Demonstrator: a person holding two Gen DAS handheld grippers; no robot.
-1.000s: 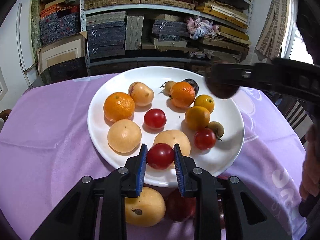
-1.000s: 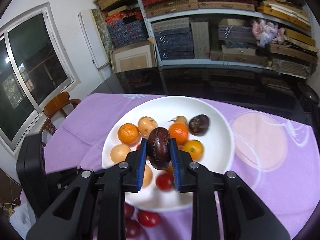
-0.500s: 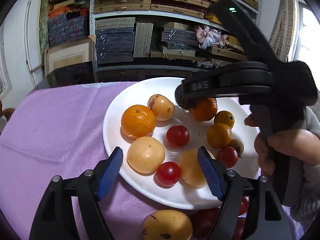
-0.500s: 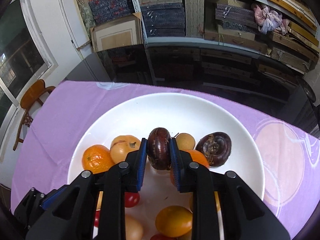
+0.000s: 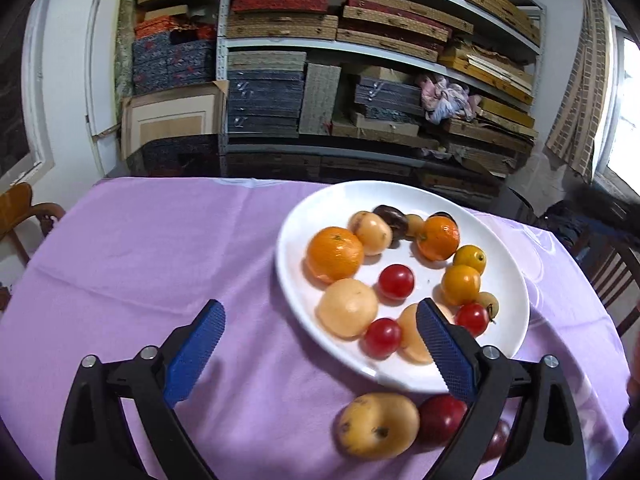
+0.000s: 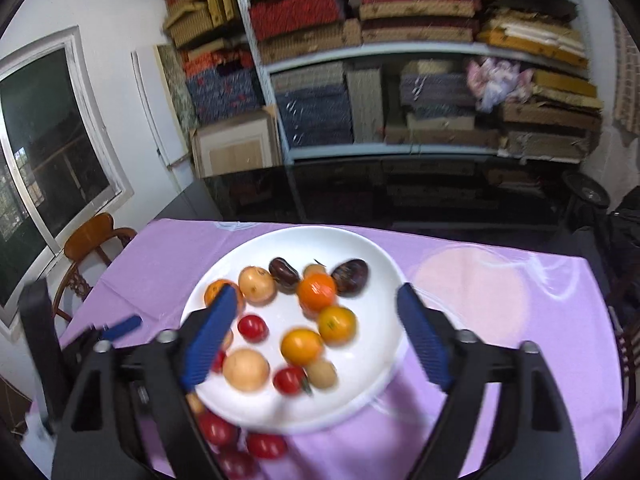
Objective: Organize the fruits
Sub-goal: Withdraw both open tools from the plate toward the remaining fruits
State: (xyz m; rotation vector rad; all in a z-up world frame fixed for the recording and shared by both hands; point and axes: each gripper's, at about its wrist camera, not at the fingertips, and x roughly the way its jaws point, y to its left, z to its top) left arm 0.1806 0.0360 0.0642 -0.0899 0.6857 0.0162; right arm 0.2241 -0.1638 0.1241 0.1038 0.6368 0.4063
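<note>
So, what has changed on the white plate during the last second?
Both grippers let go. The left gripper has just opened, leaving its small red tomato on the round white plate. The right gripper released the dark brown round fruit. Other fruits stayed.

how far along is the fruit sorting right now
Mostly done: the white plate already holds oranges, pale fruits, cherry tomatoes and two dark fruits. Nothing is in hand: the left claw and right claw have both just opened and are empty. Left: the yellow fruit and a few red fruits on the purple cloth beside the plate.
</note>
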